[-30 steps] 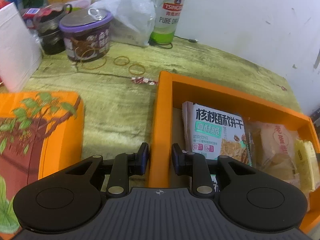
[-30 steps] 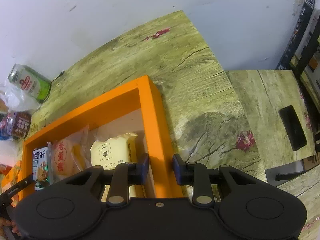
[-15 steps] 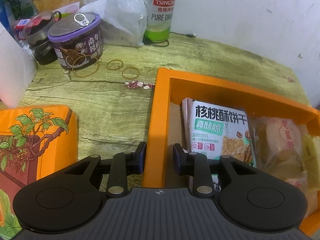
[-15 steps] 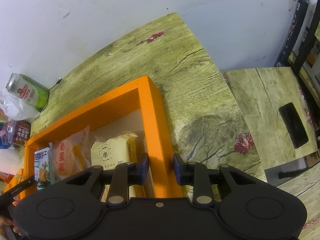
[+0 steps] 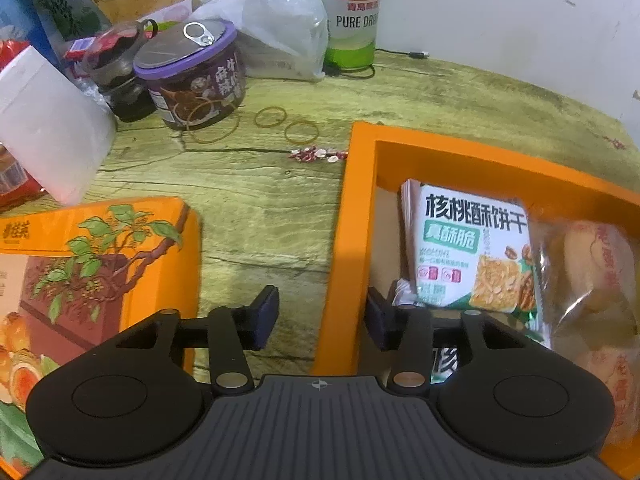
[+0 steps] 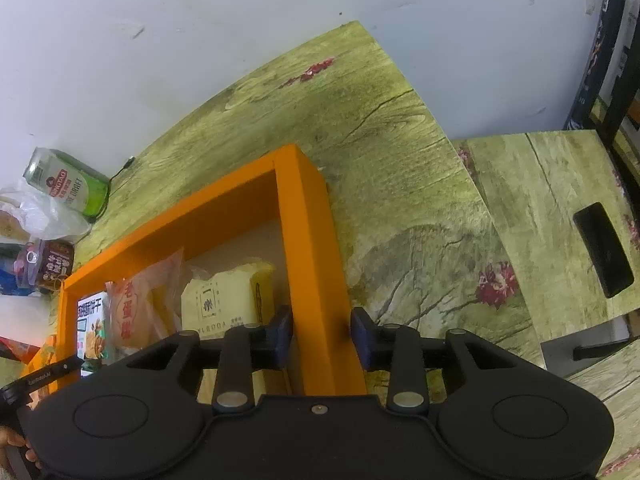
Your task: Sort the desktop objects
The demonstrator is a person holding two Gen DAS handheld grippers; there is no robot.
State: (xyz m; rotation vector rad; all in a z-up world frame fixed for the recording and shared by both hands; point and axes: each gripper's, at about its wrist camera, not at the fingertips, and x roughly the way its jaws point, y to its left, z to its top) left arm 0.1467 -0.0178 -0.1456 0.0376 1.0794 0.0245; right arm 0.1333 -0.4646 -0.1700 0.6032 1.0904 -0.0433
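My left gripper (image 5: 320,320) is spread wide, straddling the left wall of the orange tray (image 5: 352,240) without touching it. My right gripper (image 6: 322,338) straddles the opposite wall, parted too. The tray's long axis spans between them. The walnut biscuit packet (image 5: 472,248) lies inside, just ahead-right of the left gripper.

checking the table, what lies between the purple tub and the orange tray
Rubber bands and small red-and-white bits, seen in the left wrist view between purple tub and orange tray.
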